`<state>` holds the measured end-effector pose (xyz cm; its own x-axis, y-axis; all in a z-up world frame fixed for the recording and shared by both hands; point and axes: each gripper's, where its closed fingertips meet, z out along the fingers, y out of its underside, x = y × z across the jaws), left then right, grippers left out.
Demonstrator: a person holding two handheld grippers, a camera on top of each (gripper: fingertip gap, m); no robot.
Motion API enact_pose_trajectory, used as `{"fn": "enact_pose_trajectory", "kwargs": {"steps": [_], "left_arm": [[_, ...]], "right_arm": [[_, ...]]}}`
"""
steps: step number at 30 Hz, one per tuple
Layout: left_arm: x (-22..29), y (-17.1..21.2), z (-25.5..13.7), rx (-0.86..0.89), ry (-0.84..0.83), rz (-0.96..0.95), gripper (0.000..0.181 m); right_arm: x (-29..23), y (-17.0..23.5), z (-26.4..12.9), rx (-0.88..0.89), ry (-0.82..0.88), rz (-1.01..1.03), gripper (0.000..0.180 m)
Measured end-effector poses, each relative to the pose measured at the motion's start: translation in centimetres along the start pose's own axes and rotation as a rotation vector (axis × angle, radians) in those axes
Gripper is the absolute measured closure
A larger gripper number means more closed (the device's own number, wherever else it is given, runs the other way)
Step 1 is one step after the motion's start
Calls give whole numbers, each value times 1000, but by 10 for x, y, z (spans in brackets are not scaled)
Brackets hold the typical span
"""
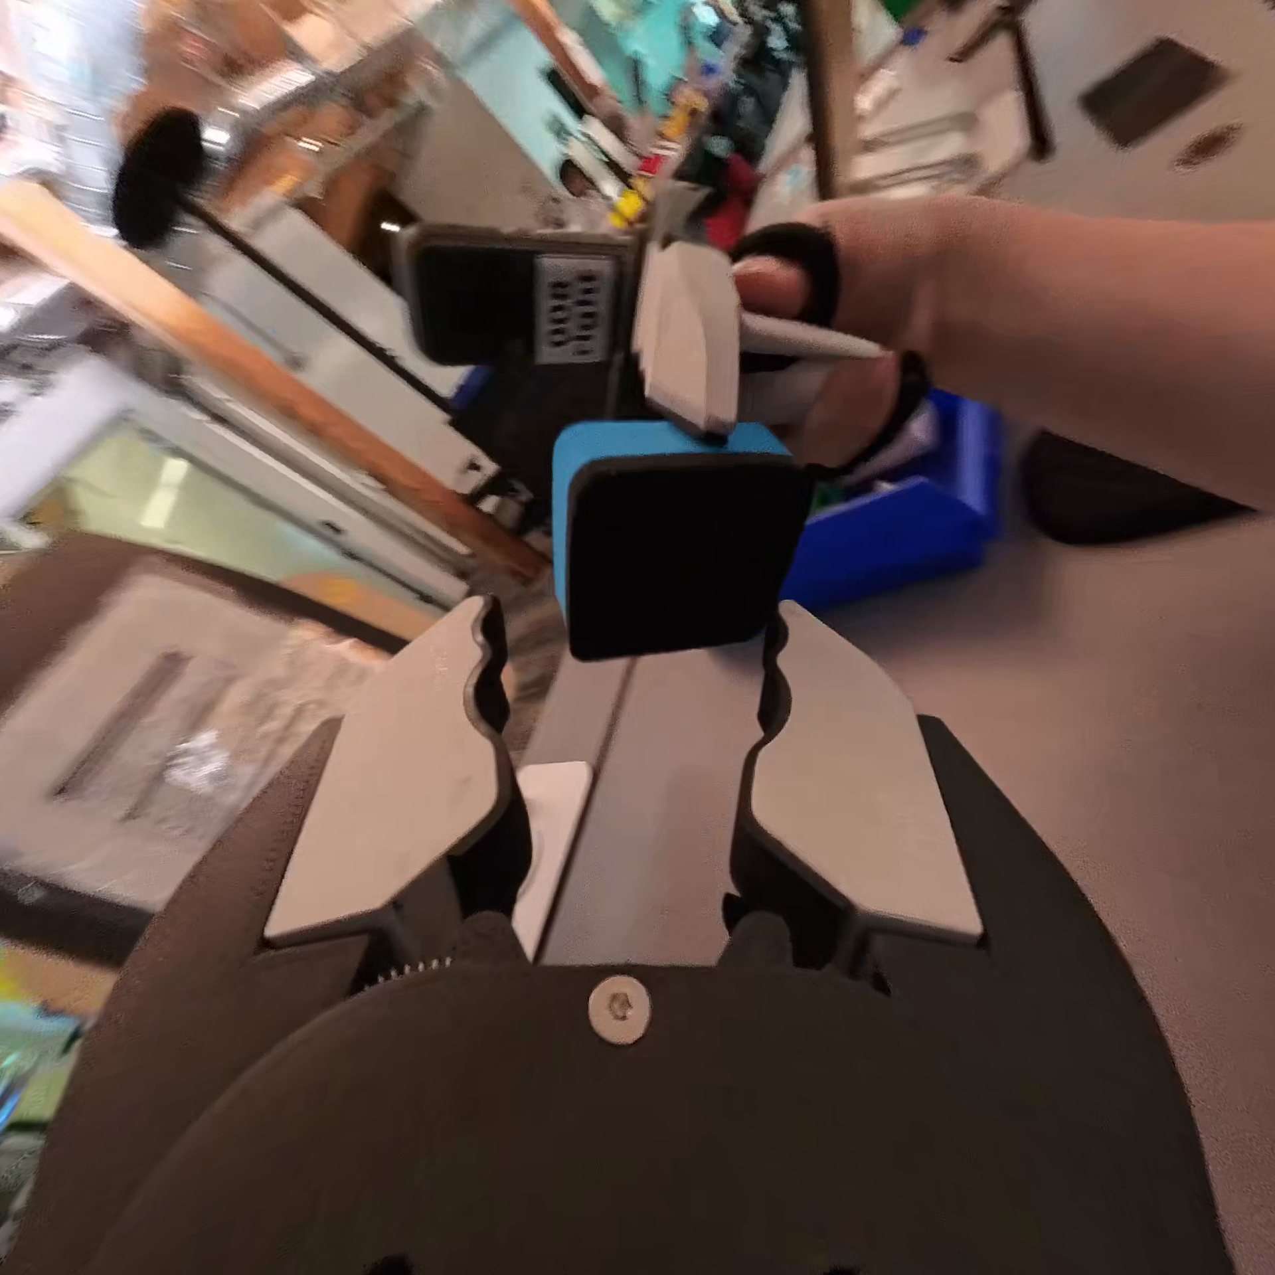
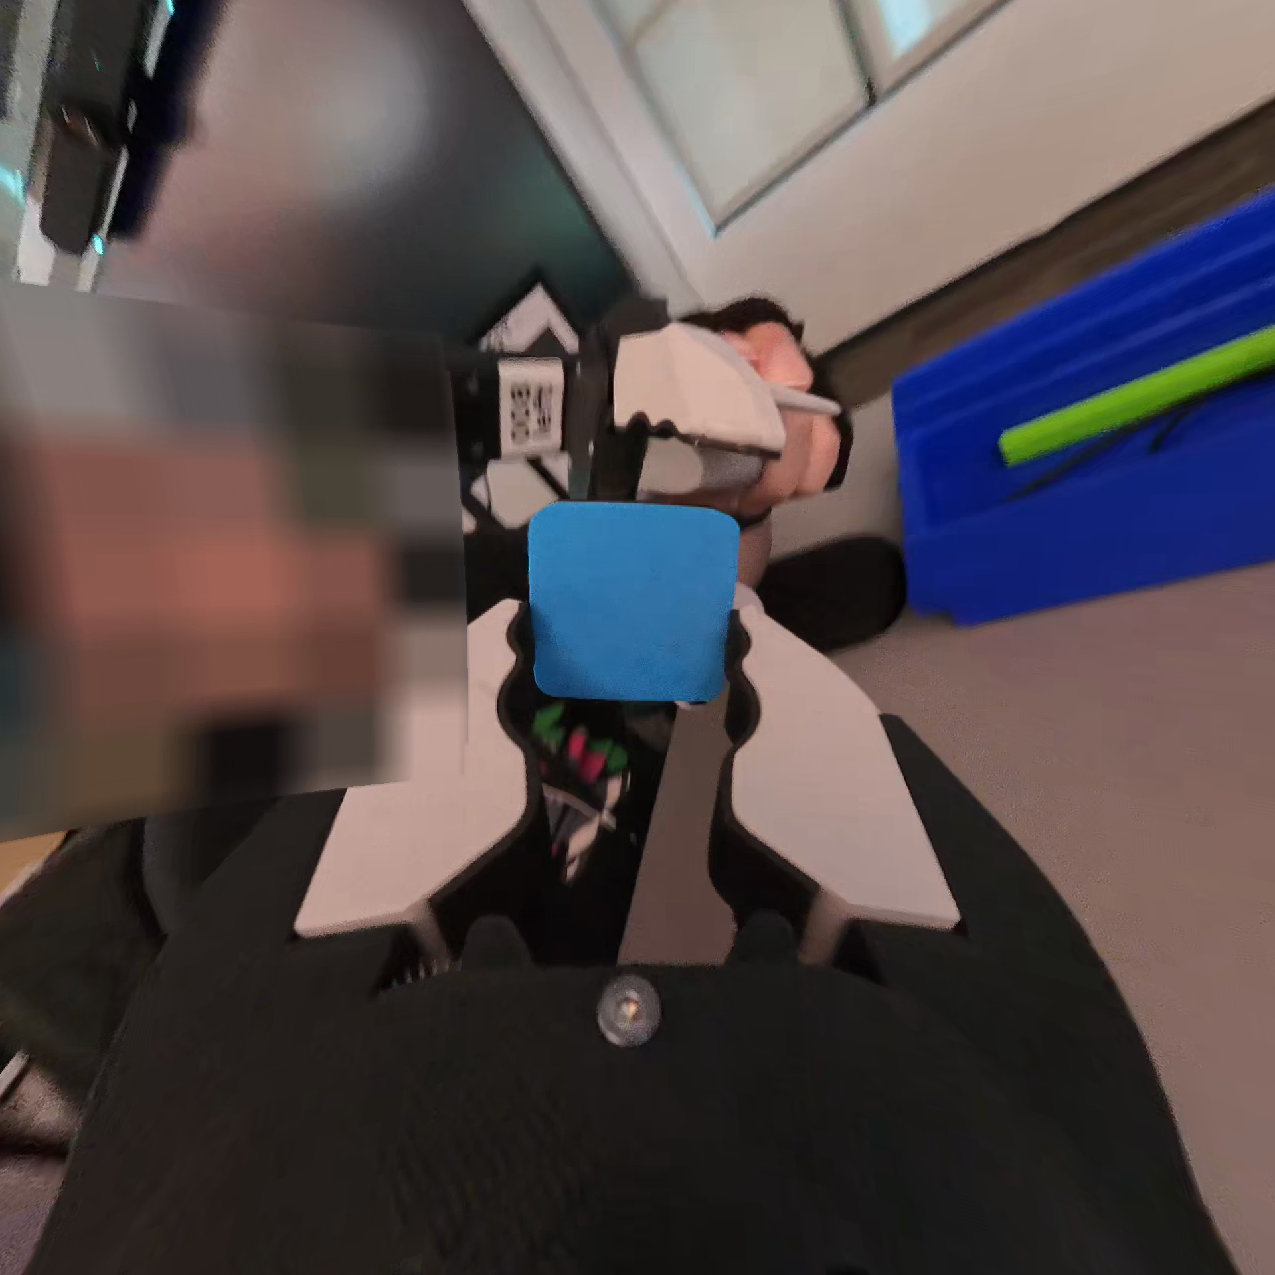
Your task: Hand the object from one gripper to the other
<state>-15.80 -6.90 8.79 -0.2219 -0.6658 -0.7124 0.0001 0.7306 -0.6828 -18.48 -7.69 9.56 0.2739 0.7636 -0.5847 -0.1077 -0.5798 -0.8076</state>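
Note:
The object is a blue foam block [image 2: 631,607] with a black face [image 1: 690,552]. My right gripper [image 2: 628,624] is shut on it, with a fingertip pressed on each side, and holds it in the air. In the left wrist view one of the right gripper's white fingers [image 1: 683,345] comes down onto the block's top, held by a hand [image 1: 1000,331]. My left gripper [image 1: 635,610] is open, its fingertips at the block's lower edge on either side, not clamping it. One of the left gripper's white fingers [image 2: 690,407] shows just beyond the block in the right wrist view.
A blue plastic bin [image 2: 1104,483] holding a green stick [image 2: 1138,393] stands on the grey table [image 2: 1035,759]; the bin also shows in the left wrist view [image 1: 897,538]. A dark rounded object [image 2: 828,593] lies beside the bin. Shelves and clutter fill the blurred background. The grippers are tip to tip, or close to it.

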Motion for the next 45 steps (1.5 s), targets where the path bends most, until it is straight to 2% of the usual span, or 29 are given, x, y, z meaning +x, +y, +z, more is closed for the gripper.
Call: {"fn": "enact_pose_trajectory", "kwargs": {"steps": [1, 3, 6, 10, 14, 16, 18, 22, 26, 30, 34, 42, 45], "left_arm": [[15, 4, 5, -10, 82, 0, 111], [44, 9, 10, -7, 230, -3, 119], [83, 12, 12, 1, 430, -13, 128], [100, 17, 18, -25, 482, 11, 135], [107, 13, 17, -4, 495, 73, 154], [92, 15, 21, -39, 396, 102, 156], [61, 19, 26, -86, 216, 123, 156], [-18, 30, 18, -229, -238, 102, 157], [-61, 41, -6, -375, -535, 127, 157], [-77, 44, -17, -431, -663, 181, 157], [-78, 48, -16, -451, -676, 200, 157], [-86, 54, -20, -489, -722, 251, 157], [-91, 57, -24, -504, -744, 276, 157]], "right_arm": [[5, 14, -1, -65, -10, 3, 126], [17, 42, -1, -189, -6, 22, 125], [17, 72, 3, -324, -97, 17, 125], [23, 83, 9, -388, -115, 50, 125], [17, 83, 12, -393, -166, 10, 125], [21, 68, 9, -307, -135, -49, 124], [29, 40, -1, -146, -38, -149, 124], [56, -32, -41, 238, 359, -433, 114], [59, -71, -83, 464, 691, -635, 110], [53, -87, -97, 567, 854, -726, 115], [48, -95, -87, 607, 874, -769, 118], [53, -78, 1, 340, 644, -750, 113], [52, -78, 11, 336, 625, -753, 115]]}}
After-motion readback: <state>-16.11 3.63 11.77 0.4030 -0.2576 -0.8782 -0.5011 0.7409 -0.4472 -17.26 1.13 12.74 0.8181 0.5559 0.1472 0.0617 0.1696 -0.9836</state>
